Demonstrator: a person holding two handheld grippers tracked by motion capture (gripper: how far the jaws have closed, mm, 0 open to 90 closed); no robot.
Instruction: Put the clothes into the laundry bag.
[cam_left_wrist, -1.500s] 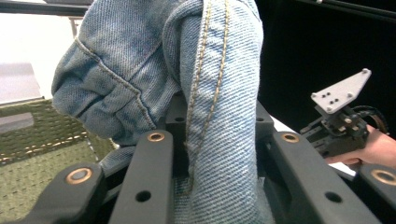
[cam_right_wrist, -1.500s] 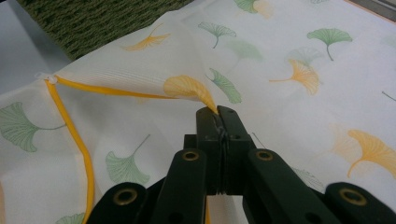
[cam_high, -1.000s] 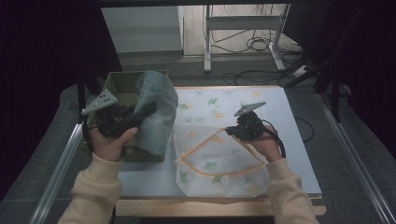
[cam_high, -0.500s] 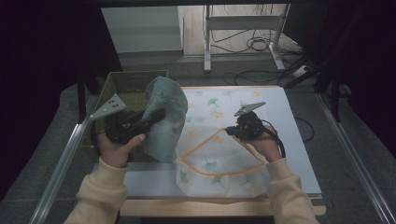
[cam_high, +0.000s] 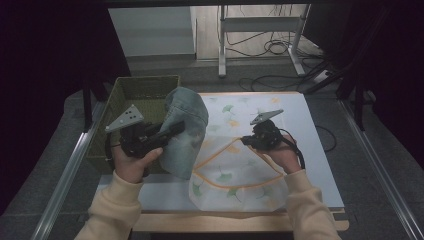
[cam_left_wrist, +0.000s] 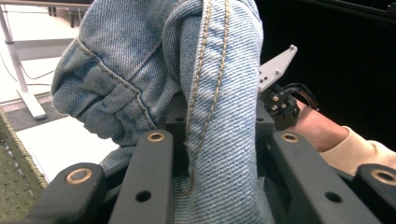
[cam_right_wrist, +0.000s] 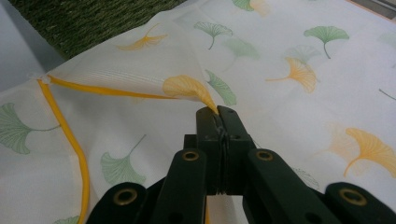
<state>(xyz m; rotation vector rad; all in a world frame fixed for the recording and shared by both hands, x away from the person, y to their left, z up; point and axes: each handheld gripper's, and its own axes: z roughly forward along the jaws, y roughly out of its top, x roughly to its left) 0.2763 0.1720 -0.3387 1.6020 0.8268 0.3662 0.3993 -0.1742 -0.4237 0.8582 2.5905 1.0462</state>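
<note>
Your left gripper (cam_high: 172, 131) has its jaws clamped on a folded bundle of faded blue denim with tan double stitching (cam_high: 186, 131), and in the left gripper view that thick seam (cam_left_wrist: 219, 116) runs straight up between the jaws while the rest of the cloth bulges out above and to one side of them. Judge this piece as soft but fairly heavy and bulky: it droops from the grip, hanging below the jaws toward the table, so it will swing and drag rather than hold a shape. The stitched seam looks like the best place to hold, since the layers there are thick and unlikely to slip. Just behind and beside that gripper sits the olive-green woven basket (cam_high: 131, 92). Ahead of the denim, between your two hands, lies the white mesh laundry bag printed with green and orange ginkgo leaves and edged with an orange zipper (cam_high: 235, 172). Your right gripper (cam_high: 248, 140) has its jaws pressed together on a pinch of that mesh (cam_right_wrist: 205, 100), lifting the top layer into a tent in front of the jaws. That fabric looks thin, light and limp, possibly snag-prone, so hold it near the zipper edge (cam_right_wrist: 79, 149) to keep the mouth gaping for the denim.
</note>
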